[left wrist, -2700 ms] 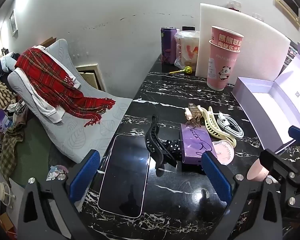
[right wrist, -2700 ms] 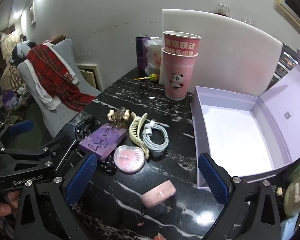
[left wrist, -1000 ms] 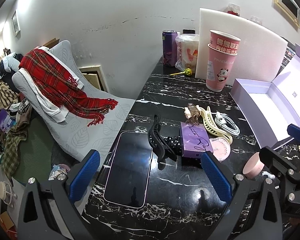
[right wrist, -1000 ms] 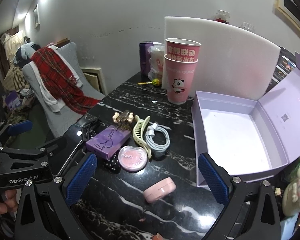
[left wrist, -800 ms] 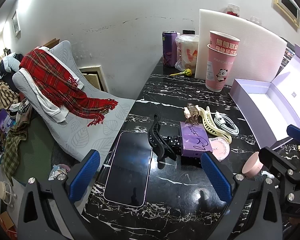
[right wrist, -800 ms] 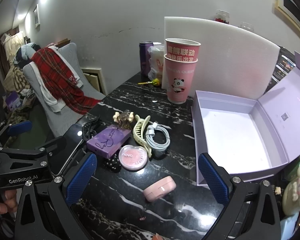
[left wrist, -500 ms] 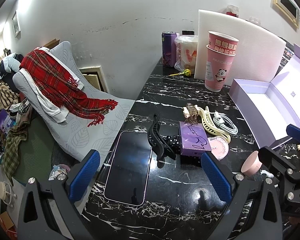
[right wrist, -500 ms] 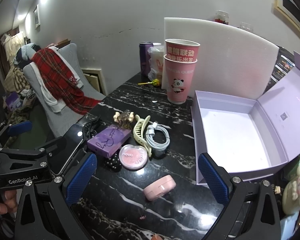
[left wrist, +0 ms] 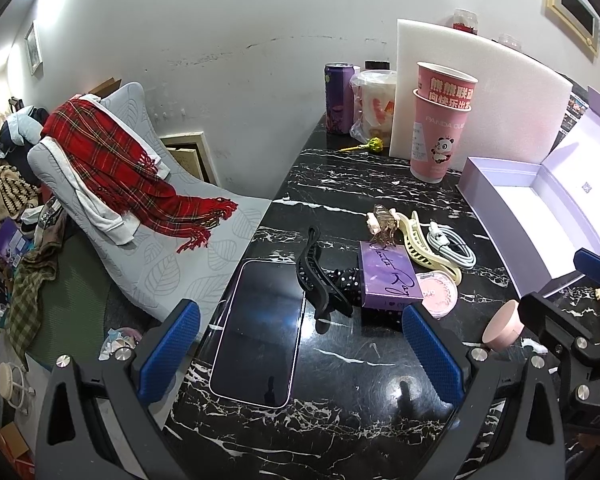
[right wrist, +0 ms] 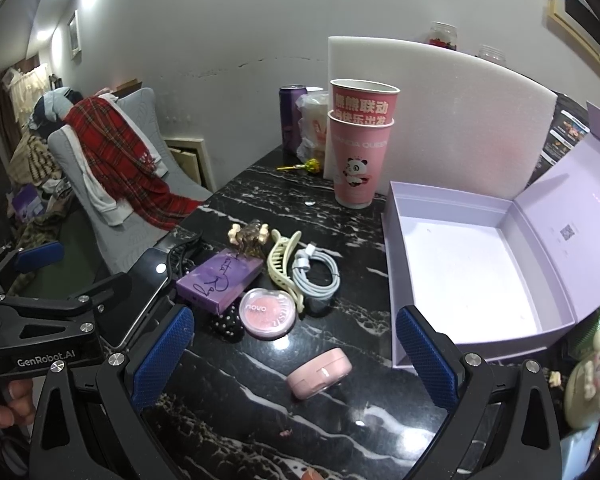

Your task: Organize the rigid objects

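Round pink case (right wrist: pixel 319 373) lies on glossy veined black marble table (right wrist: pixel 228 412).

Both cams sit low over the near edge of the black marble table (left wrist: pixel 352 384), looking forward and a bit down along their own fingers. The left wrist view sits off to the left, nearest the phone (left wrist: pixel 260 332), with the chair side of the room filling its left half. The right wrist view sits further right, close to the pink case (right wrist: pixel 320 372) and the open lilac box (right wrist: pixel 396 248). Both share the middle clutter: purple box (left wrist: pixel 388 280) (right wrist: pixel 220 278), cream claw clip (left wrist: pixel 420 244) (right wrist: pixel 284 268), pink cups (left wrist: pixel 440 136) (right wrist: pixel 358 148).
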`<state>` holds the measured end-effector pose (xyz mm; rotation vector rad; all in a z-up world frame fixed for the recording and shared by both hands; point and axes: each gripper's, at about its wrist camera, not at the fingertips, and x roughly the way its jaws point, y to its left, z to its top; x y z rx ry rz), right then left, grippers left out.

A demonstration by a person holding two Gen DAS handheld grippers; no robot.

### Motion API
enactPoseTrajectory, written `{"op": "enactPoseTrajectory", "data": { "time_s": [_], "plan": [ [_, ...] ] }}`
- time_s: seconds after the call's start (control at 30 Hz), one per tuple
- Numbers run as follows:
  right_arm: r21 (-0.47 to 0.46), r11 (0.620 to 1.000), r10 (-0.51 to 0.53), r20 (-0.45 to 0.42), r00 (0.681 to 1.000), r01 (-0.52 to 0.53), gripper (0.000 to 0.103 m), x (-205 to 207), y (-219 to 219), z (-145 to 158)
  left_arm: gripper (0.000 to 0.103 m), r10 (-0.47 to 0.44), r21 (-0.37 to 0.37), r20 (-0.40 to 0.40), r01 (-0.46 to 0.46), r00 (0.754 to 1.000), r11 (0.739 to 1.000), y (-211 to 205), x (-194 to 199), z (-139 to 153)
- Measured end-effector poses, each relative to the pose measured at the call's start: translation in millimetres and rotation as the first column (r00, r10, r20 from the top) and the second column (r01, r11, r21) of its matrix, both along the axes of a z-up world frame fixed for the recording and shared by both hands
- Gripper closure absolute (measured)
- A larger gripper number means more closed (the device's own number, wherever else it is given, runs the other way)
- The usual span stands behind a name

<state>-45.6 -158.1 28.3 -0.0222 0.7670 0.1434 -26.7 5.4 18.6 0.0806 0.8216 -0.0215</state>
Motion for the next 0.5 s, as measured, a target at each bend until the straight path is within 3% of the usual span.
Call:
{"op": "enactPoseTrajectory", "data": {
  "time_s": [0.5],
  "plan": [
    [0.035, 0.999, 0.013, -0.009, 1.000, -0.013, 0.000, -2.0, -2.0, -6.7, 0.000, -0.014, -0.027, -0.010, 0.014, 1.000, 1.000, 4.3, 1.8, -3.6]
  ]
}}
